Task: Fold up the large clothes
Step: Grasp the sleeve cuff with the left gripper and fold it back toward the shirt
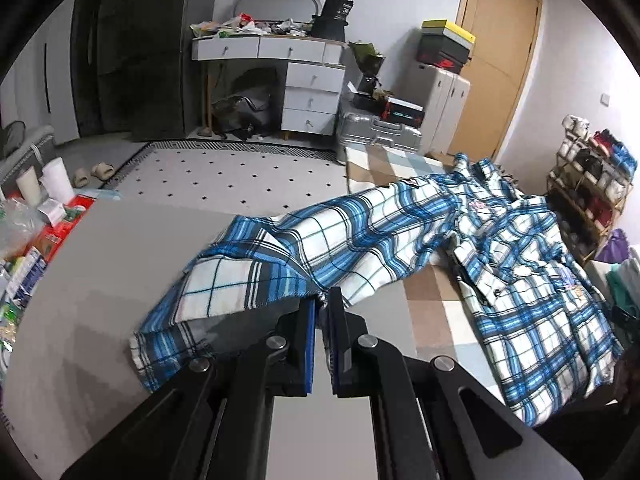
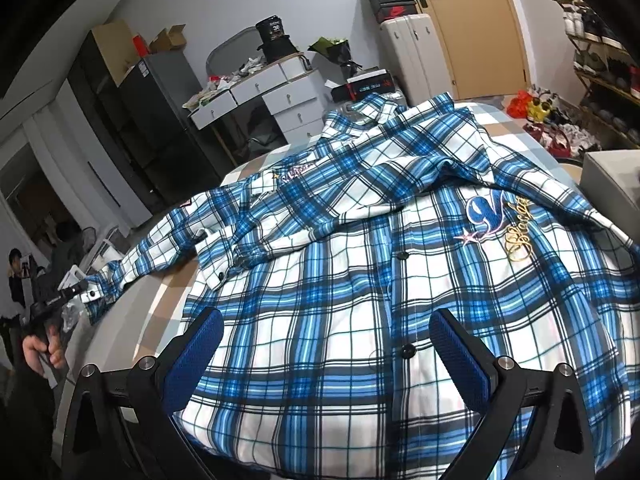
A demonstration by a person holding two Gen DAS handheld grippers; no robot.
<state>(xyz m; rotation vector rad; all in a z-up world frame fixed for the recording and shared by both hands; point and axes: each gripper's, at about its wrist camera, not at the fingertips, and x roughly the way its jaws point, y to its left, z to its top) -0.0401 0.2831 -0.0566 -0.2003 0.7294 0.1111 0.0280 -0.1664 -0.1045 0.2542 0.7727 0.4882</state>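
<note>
Clearly, from the left wrist view, the left hand-held gripper [image 1: 323, 308] is clamped on the frayed cuff edge of a sleeve [image 1: 320, 240] of the blue and white plaid shirt [image 1: 520, 264], its blue pads pressed nearly together with fabric pinched between them. That sleeve stretches out from the shirt body across a grey surface [image 1: 100, 280] and a checked cover [image 1: 436, 304], probably so the cuff can be carried back over the body for a fold (a judgement, not something shown). Beyond stand a white dresser [image 1: 296, 80] and a wooden door [image 1: 500, 60]. From the right wrist view, the right hand-held gripper [image 2: 326, 352] hangs over the lower front of the shirt [image 2: 340, 280] with its fingers [image 2: 196, 356] spread wide and nothing between them; it seems poised to take the hem or pin the body while the sleeve moves. The shirt lies face up and rumpled, its embroidered logo [image 2: 496, 216] showing, the button placket [image 2: 400, 300] running between the spread fingers. At the far left a hand [image 2: 40, 352] holds the other tool by its handle.
</note>
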